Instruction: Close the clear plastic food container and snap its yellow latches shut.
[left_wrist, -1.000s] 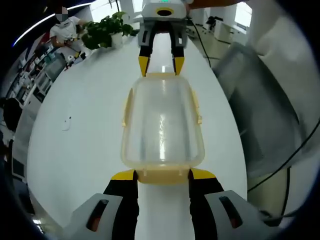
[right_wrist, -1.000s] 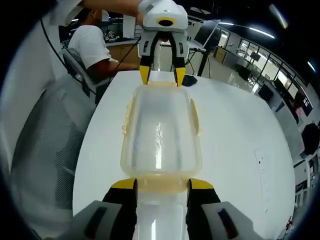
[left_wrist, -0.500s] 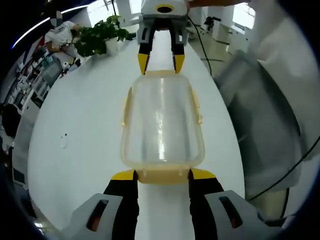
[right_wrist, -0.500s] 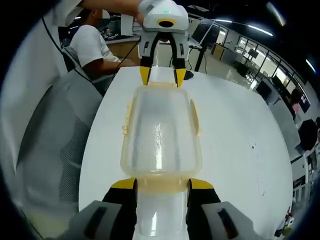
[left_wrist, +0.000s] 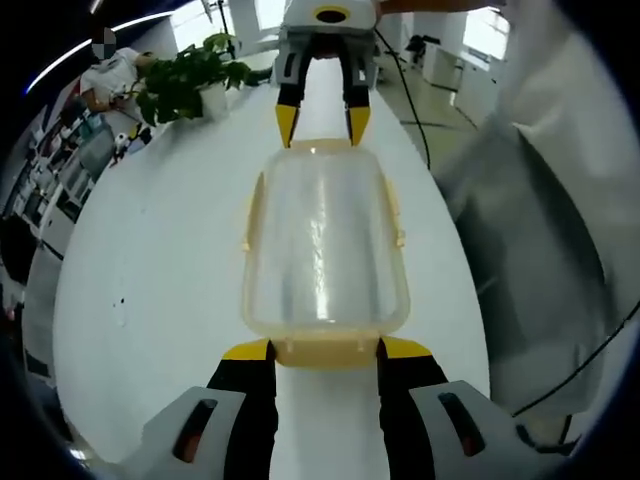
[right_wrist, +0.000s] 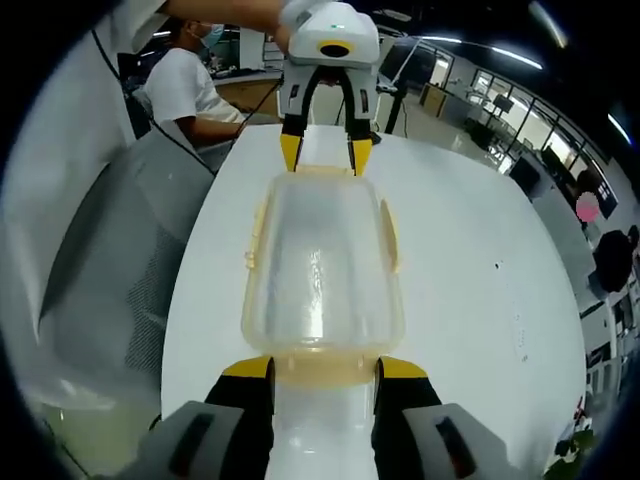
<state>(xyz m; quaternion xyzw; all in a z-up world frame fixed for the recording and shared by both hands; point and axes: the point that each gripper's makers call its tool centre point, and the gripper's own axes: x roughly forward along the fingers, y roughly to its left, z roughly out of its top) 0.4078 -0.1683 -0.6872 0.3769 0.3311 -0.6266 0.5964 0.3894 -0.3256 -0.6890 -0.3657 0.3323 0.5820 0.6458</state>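
A clear plastic container (left_wrist: 325, 240) with its lid on spans the space between my two grippers over the white table (left_wrist: 150, 280). In the left gripper view, my left gripper (left_wrist: 325, 350) is shut on the near yellow end latch (left_wrist: 325, 354). My right gripper (left_wrist: 322, 125) grips the far end. Yellow side latches (left_wrist: 397, 215) stick out from the long sides. In the right gripper view the same container (right_wrist: 320, 265) runs from my right gripper (right_wrist: 320, 368), shut on its near end latch, to my left gripper (right_wrist: 322, 150) at the far end.
A potted plant (left_wrist: 185, 80) stands at the table's far left. A grey mesh chair (left_wrist: 540, 260) sits beside the table edge, also seen as the chair (right_wrist: 110, 260). A seated person (right_wrist: 190, 90) is beyond it. A cable (left_wrist: 590, 350) hangs by the chair.
The room behind has shifted in both views, so both cameras have swung together. The container and the two grippers keep the same places relative to one another.
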